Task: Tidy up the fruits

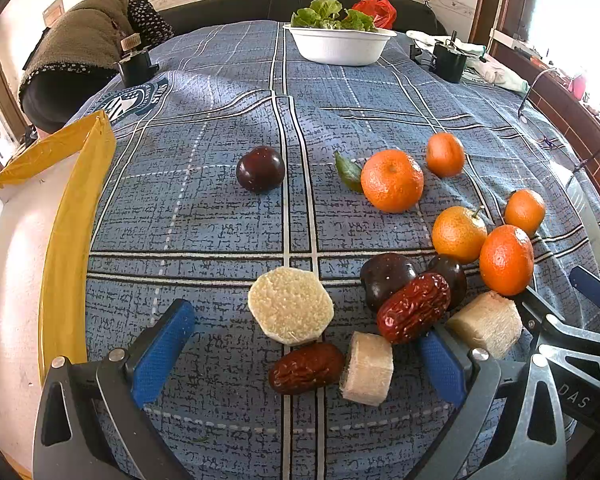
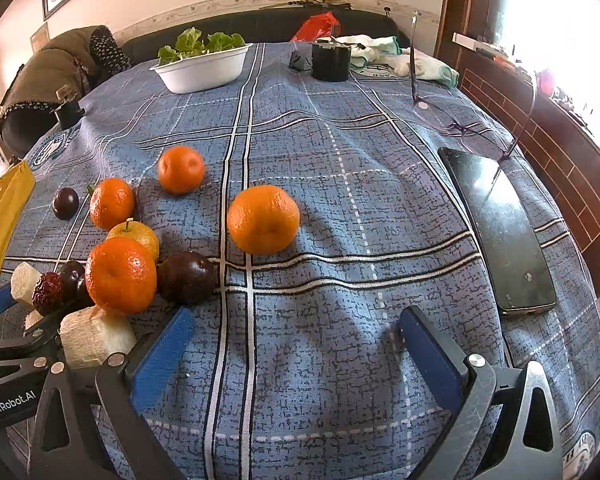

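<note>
Fruit lies loose on a blue plaid cloth (image 1: 220,220). In the left wrist view I see several tangerines (image 1: 392,180), dark plums (image 1: 260,169), two red dates (image 1: 306,368) and pale sugarcane pieces (image 1: 291,306). My left gripper (image 1: 304,356) is open just above the cloth, with a date and a cane piece (image 1: 367,368) between its blue fingers. My right gripper (image 2: 296,352) is open and empty over bare cloth, right of the pile. A tangerine (image 2: 263,219) lies ahead of it. A yellow and white box (image 1: 72,208) stands at the left.
A white bowl of lettuce (image 1: 340,42) stands at the far side. A phone (image 2: 500,232) and glasses (image 2: 460,124) lie right of my right gripper. Black cylinders (image 2: 331,62), a red bag (image 1: 376,10) and cloths (image 2: 380,52) sit at the back.
</note>
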A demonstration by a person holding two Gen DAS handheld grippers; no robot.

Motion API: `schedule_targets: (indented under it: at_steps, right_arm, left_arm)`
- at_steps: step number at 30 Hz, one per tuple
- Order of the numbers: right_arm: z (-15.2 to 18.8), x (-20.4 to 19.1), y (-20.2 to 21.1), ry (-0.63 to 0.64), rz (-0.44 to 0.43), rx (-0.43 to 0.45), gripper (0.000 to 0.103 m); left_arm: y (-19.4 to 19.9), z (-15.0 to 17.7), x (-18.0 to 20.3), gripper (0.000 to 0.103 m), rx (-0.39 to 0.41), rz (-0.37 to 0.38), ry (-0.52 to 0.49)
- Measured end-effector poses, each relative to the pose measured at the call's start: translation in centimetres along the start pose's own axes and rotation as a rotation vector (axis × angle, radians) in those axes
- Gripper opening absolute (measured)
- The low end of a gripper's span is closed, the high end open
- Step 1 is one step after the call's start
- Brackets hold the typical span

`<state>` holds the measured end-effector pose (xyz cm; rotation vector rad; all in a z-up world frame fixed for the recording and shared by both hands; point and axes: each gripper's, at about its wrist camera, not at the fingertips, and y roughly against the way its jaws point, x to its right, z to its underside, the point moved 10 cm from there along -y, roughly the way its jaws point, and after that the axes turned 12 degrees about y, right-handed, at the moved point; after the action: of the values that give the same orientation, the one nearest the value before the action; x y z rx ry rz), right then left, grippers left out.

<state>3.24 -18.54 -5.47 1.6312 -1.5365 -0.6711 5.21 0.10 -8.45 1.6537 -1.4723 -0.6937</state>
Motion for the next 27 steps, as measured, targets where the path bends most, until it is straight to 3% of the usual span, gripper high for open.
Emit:
schedule_targets:
  at_steps: [10,14,17,19,25,27]
  right_arm:
    - [0.0,0.0,0.0,-0.002,0.004,-0.002,0.103]
    - [0.0,-0.1,0.0,-0.001,0.000,-0.005,0.103]
    - [-0.1,-0.3,0.0,0.048,-0.051,-0.039,0.103]
    - [0.2,-0.3,0.4,0.074,-0.122,-0.081,0.102]
    - [0.6,1.6,5.4,-0.060,-0.311,0.024,0.092]
    - [0.6,1.3,6.5,-0.071,-0.378,0.034,0.089]
  left_arm:
    - [0.0,0.0,0.0,0.103,-0.003,0.003,-0.004]
    - [0.5,0.9,0.2,0.103,-0.050,0.037,-0.073]
    - [1.3,2.1,0.6,0.103,-0.109,0.052,-0.121]
    - [2.8,2.5,0.5,0.103,-0.087,0.056,-0.133]
    - [7.8,2.9,-0.1,0.102,-0.027,0.134,-0.122]
    - [9.3,3.0,-1.3,0.096,-0.024,0.147,-0.081]
